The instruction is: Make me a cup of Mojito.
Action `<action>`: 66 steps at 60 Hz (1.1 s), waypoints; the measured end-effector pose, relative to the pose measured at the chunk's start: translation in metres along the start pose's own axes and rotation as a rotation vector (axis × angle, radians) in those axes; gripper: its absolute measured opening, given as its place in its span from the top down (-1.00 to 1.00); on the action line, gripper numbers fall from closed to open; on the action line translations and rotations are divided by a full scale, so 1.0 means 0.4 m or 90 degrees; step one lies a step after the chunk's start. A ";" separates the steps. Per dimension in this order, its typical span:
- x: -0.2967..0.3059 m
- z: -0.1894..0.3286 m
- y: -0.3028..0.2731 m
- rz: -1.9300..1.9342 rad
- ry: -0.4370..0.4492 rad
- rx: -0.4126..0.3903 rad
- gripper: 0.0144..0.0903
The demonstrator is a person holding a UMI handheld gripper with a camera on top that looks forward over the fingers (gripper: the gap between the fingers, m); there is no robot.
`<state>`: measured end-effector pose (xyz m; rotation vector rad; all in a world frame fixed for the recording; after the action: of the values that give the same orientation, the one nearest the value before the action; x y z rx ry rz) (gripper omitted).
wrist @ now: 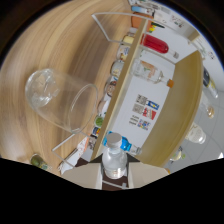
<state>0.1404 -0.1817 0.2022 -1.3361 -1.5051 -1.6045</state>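
A clear bottle point(114, 159) with a pale grey cap stands between my fingers, and my gripper point(116, 176) is shut on its body. The whole view is tilted sideways. A clear empty glass point(59, 101) stands on the wooden table point(60, 45), beyond the fingers and off to one side of the bottle's cap. The bottle's neck points past the glass's rim and does not touch it. Only the pale inner faces of the fingers point(85, 176) show beside the bottle; their lower parts are hidden.
A wooden shelf unit point(125, 75) runs beyond the bottle, holding a red bottle point(156, 44), a clear bottle point(150, 73) and small jars. A wire rack point(120, 24) sits near it. A green lime point(99, 121) lies by the glass. White cabinets stand behind.
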 end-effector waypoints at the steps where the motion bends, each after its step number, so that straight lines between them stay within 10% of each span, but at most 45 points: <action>1: 0.001 0.002 -0.004 -0.016 0.003 0.002 0.47; 34: 0.052 -0.046 -0.043 0.134 -0.014 0.045 0.47; 50: 0.149 -0.105 -0.029 0.764 -0.106 0.150 0.46; 66: -0.055 -0.082 -0.038 1.137 -0.255 0.118 0.47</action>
<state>0.1251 -0.2146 0.1804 -1.9134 -0.1218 -0.0345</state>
